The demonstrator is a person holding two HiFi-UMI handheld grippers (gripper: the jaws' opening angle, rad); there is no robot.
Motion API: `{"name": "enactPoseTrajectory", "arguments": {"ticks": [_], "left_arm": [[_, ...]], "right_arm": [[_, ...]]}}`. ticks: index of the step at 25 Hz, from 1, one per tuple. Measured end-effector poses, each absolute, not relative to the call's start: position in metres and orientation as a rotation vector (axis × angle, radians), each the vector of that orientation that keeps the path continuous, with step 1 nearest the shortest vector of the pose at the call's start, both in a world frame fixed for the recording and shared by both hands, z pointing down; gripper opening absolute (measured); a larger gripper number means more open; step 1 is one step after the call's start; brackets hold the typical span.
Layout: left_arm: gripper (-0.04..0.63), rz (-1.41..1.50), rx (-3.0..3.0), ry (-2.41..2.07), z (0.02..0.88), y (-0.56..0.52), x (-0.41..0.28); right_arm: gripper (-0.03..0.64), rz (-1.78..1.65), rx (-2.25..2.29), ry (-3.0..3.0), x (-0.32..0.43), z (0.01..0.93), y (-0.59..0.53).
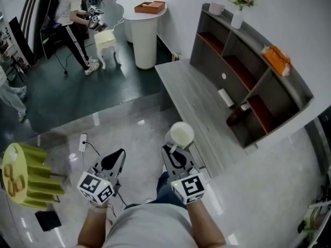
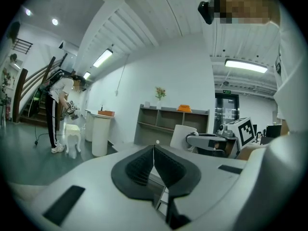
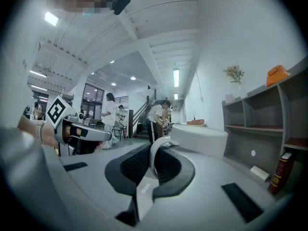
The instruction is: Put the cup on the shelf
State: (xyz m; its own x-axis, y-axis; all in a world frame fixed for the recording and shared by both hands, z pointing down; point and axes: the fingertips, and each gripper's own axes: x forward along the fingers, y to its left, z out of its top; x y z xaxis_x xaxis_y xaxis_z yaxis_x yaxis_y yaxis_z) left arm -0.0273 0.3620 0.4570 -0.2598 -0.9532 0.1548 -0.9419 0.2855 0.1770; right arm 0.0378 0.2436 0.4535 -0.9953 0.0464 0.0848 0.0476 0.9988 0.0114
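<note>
Here, right gripper clamping cup handle

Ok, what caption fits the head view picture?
Right gripper holds a white cup by its handle, near the grey shelf.

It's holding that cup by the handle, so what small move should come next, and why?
Probably carry the cup ahead and to the right, toward the shelf. The right gripper is shut on the cup's handle, the cup hangs well short of the shelf, and the upper compartments look bare.
</note>
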Motion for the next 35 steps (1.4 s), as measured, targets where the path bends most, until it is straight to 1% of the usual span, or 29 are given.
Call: {"name": "enactPoseTrajectory", "arguments": {"ticks": [12, 17, 26, 35], "left_arm": [[0.017, -0.032, 1.719, -2.306, 0.467, 0.234, -0.145], [0.017, -0.015, 1.739, -2.277, 0.466, 0.166, -0.18], [0.017, 0.016, 1.772, -2.267, 0.453, 0.081, -0.215], [0.017, 0.015, 1.862, -2.201, 0.445, 0.024, -0.234]], "right_arm": [[0.025, -0.024, -0.125, -3.031, -0.077, 0.469, 0.121], [0.025, 0.002, -0.115, -3.023, -0.112, 0.47, 0.061], [0.025, -0.029, -0.081, -3.041, -0.158, 0.456, -0.025], [0.025, -0.06, 0.094, -3.066, -0.173, 0.43, -0.087]]}}
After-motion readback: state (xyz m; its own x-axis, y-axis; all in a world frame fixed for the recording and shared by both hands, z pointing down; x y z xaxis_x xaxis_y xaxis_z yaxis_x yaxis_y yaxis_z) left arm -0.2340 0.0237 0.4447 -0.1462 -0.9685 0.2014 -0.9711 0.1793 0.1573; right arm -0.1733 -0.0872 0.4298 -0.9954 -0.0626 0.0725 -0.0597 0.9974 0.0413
